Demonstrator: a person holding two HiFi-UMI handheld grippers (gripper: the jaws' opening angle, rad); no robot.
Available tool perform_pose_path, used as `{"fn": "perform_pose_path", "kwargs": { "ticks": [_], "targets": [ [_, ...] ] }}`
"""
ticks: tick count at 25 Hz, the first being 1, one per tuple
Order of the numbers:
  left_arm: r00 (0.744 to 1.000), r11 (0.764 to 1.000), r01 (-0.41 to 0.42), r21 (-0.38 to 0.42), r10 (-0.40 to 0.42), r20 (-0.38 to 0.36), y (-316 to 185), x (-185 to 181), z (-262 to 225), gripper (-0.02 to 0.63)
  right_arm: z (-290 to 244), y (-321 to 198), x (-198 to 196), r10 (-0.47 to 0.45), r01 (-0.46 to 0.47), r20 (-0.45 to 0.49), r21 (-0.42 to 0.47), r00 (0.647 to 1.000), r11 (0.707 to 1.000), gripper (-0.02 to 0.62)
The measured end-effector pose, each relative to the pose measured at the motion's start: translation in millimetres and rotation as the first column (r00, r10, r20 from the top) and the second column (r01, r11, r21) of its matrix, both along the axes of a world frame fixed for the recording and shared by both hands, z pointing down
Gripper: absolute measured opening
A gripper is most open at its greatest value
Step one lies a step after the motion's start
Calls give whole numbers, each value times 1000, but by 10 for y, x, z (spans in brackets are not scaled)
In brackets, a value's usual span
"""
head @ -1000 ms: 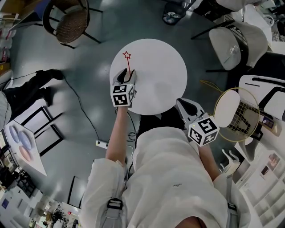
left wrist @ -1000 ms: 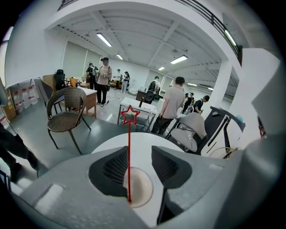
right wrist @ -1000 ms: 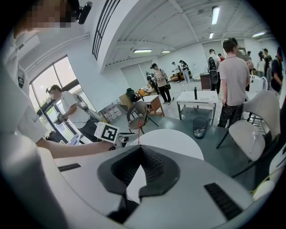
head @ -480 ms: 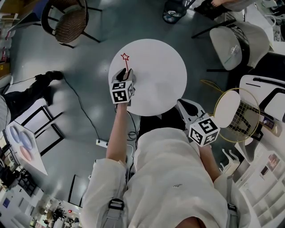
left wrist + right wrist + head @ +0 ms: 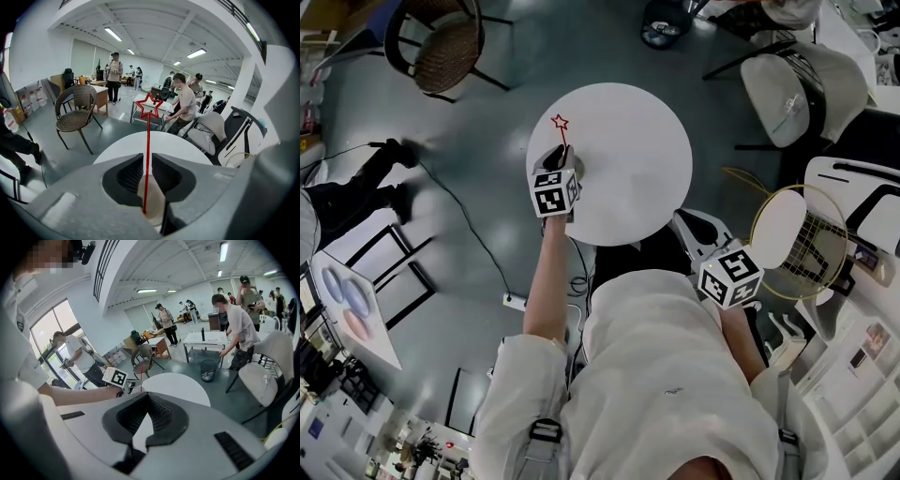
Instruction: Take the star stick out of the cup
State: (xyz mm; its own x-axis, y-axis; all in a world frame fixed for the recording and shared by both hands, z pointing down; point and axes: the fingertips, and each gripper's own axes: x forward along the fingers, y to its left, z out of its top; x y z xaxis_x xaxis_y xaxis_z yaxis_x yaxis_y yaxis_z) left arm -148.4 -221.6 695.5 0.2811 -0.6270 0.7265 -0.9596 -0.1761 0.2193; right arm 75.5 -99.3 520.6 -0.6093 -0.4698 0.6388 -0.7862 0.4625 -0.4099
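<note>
At nine o'clock edge of table [image 5: 628,141]: left gripper [image 5: 146,161] over cup [image 5: 153,201], jaws closing round star stick [image 5: 148,136], not yet pinching. Stick upright in cup. Grasp step; next likely: pinch firm, lift straight up. Right gripper [image 5: 144,398] closed, empty, five o'clock.

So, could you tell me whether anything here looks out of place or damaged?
Nothing stands out: the star stick stands in the cup on the table, with nothing spilled or damaged. The left hand-held gripper has its jaws closing either side of the stick, not yet pressing it.
</note>
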Motion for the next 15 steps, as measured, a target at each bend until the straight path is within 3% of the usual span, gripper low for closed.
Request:
{"fn": "perform_pose_path", "kwargs": {
  "ticks": [15],
  "targets": [
    [1000, 1000, 3, -12, -3, 3, 21, 49, 45, 26, 27, -7, 61, 5, -5, 1, -5, 1000, 1000, 8]
  ]
}}
